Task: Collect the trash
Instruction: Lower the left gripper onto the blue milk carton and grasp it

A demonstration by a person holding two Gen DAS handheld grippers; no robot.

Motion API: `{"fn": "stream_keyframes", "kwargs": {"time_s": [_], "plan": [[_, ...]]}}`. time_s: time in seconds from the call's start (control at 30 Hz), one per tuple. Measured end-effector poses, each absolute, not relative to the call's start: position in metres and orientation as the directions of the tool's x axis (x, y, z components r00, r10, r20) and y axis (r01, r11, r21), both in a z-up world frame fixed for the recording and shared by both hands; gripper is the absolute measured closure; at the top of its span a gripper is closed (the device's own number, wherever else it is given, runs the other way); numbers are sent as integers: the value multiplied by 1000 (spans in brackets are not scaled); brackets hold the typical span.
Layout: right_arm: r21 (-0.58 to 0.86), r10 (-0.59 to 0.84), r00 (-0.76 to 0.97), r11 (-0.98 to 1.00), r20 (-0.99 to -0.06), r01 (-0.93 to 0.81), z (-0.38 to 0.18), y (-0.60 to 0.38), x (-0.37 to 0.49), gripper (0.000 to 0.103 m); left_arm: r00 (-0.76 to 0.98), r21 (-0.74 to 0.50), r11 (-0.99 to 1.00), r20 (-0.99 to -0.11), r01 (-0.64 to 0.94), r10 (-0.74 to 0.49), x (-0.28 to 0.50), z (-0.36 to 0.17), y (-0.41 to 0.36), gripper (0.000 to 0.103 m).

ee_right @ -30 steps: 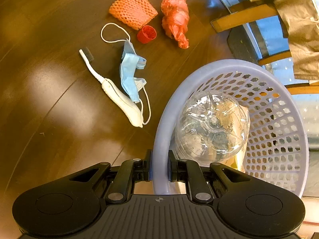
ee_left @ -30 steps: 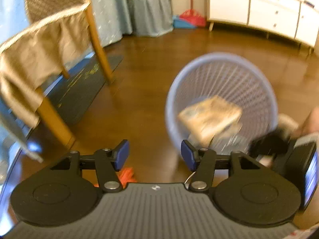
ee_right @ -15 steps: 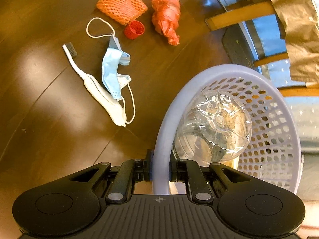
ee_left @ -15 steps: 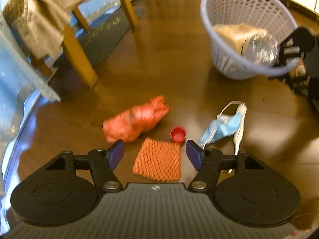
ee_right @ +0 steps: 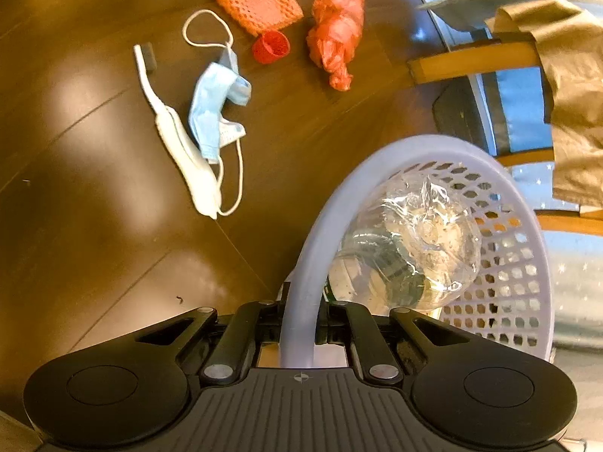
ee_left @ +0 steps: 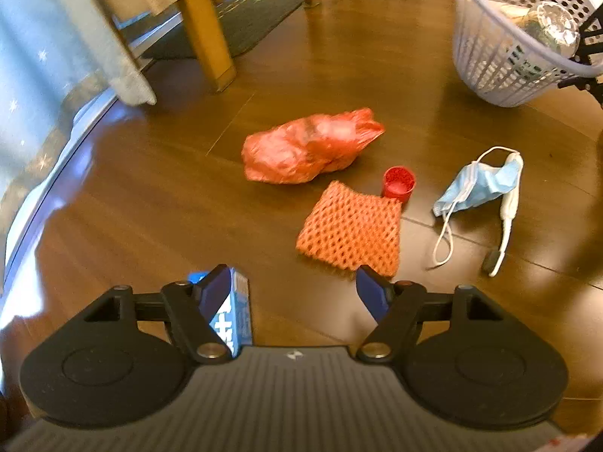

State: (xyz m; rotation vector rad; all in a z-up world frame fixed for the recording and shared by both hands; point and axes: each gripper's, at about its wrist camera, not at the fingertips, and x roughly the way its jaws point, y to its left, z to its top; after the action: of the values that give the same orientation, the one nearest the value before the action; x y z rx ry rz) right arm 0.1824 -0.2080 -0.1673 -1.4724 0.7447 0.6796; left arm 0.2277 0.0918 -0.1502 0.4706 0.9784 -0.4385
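Note:
Trash lies on the dark wood floor: an orange foam net (ee_left: 350, 231) (ee_right: 258, 0), a red bottle cap (ee_left: 398, 182) (ee_right: 270, 47), a crumpled orange plastic bag (ee_left: 311, 147) (ee_right: 337, 37), a blue face mask (ee_left: 476, 184) (ee_right: 216, 109) and a white toothbrush (ee_left: 505, 214) (ee_right: 177, 135). My left gripper (ee_left: 294, 288) hovers low just short of the net, jaws opening, nothing between them; a small blue-and-white carton (ee_left: 233, 312) lies under its left finger. My right gripper (ee_right: 303, 312) is shut on the rim of the lilac basket (ee_right: 324, 211) (ee_left: 490, 56), which holds a clear plastic bottle (ee_right: 410, 241).
Wooden chair legs (ee_left: 205, 26) with tan cloth (ee_right: 573, 86) draped over them stand beside a dark mat (ee_left: 245, 11). A pale blue curtain (ee_left: 45, 49) hangs at the left edge of the left wrist view.
My left gripper swung away from the basket and dropped toward the floor trash, its jaws widening; the blue carton came into view. The right gripper kept its hold on the rim and shifted slightly.

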Motion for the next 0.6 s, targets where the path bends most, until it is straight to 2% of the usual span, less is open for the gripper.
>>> {"fn": "stream_keyframes", "kwargs": {"time_s": [0.2, 0.43, 0.6], "plan": [[-614, -60, 612, 11, -788, -789, -167, -205, 194, 100, 494, 176, 859, -864, 481, -99, 232, -155, 111, 32], [-621, -64, 620, -10, -782, -784, -167, -201, 193, 100, 509, 180, 860, -855, 478, -104, 234, -156, 117, 32], [-638, -71, 637, -15, -768, -770, -168, -199, 199, 100, 519, 157, 895, -849, 417, -93, 244, -162, 126, 31]]}}
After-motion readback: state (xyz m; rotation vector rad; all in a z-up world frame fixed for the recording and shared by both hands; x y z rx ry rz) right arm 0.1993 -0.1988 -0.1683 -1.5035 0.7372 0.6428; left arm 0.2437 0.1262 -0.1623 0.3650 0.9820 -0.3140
